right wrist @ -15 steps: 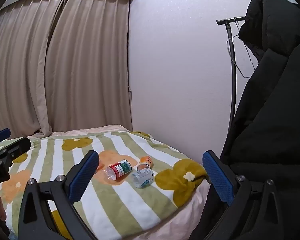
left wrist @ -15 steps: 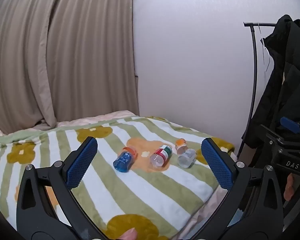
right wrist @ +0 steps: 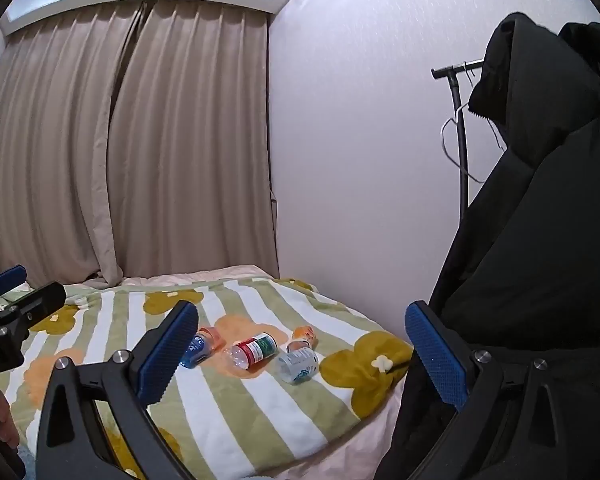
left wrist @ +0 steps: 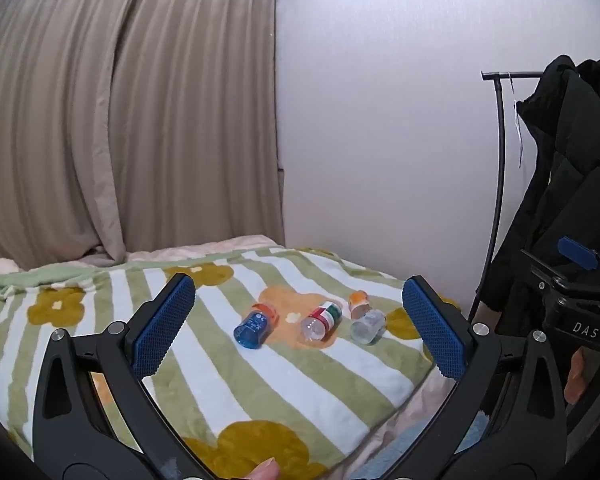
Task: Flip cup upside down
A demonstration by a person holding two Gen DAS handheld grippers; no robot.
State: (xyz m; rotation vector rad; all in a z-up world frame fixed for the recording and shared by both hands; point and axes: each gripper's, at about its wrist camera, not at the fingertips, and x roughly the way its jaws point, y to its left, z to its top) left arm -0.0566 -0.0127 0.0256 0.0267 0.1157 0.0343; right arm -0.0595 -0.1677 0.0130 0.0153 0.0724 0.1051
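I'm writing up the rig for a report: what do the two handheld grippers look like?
Both match: the left gripper and right gripper have black, curved, skeletal arms with triangular cut-outs and silver bolts. Each finger ends in a blue pad with dotted texture. The right one's body, in the left view, bears white "DAS" lettering. No cables show.

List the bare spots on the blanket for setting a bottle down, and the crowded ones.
Free: the striped blanket between the bottle row and the near edge, and the broad stretch left of the blue bottle toward the curtain. Crowded: the orange flower patch, where the blue bottle, red-green labelled bottle, clear bottle and small orange-capped bottle lie close together. Both grippers' jaws are open, holding nothing.
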